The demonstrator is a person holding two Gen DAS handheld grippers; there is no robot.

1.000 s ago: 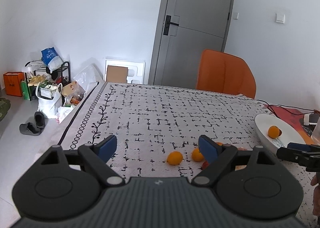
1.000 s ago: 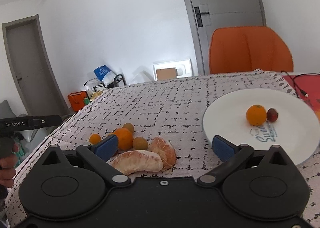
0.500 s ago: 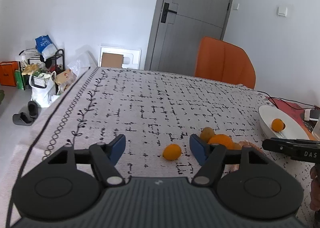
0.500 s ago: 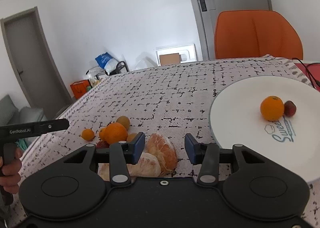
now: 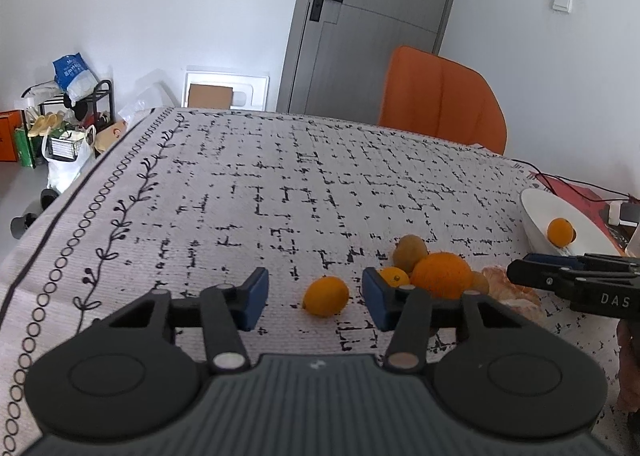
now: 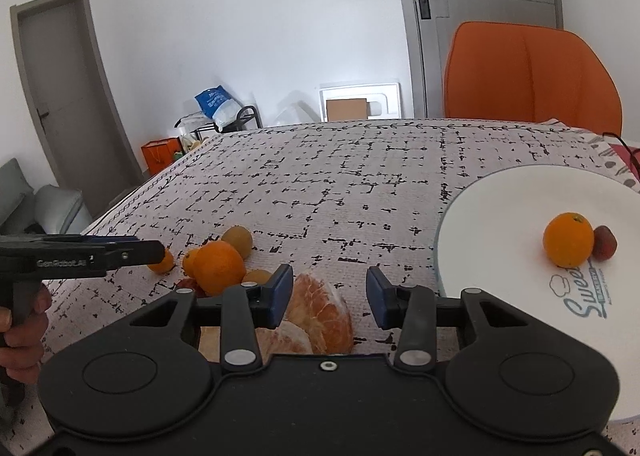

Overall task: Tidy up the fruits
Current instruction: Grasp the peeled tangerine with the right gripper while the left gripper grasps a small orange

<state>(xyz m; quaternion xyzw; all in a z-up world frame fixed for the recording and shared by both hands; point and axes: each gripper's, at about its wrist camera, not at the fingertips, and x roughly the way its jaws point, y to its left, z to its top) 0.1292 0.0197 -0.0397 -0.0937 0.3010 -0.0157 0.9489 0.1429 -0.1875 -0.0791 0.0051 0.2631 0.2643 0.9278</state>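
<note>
1. Fruit sits mostly in one cluster on the patterned desk cloth [image 5: 280, 184]: big orange [image 5: 441, 275], kiwi [image 5: 409, 252] behind it, small orange [image 5: 394, 277] at its left, all touching or nearly so.
2. Lone small citrus [image 5: 325, 295] lies just left of the cluster, apart from it.
3. Peeled citrus halves [image 6: 320, 312] lie at the near right of the cluster, segments exposed.
4. White plate [image 6: 500, 208] sits right of the cluster, holding one orange [image 6: 568, 240] with a small red fruit [image 6: 604, 242] touching its right side.
5. Left tongs [image 5: 314, 298]: part open, empty, blue pads either side of the lone citrus, low over the cloth; can't tell whether they touch it.
6. Right tongs [image 6: 328, 296]: part open, empty, over the peeled halves; left pad overlaps the fruit in view, contact unclear.
7. Each tong body shows in the other camera at frame edge, hand on grip.
8. Background: orange chair [image 5: 440, 100] at the far desk edge, grey door [image 5: 372, 24] behind.
</note>
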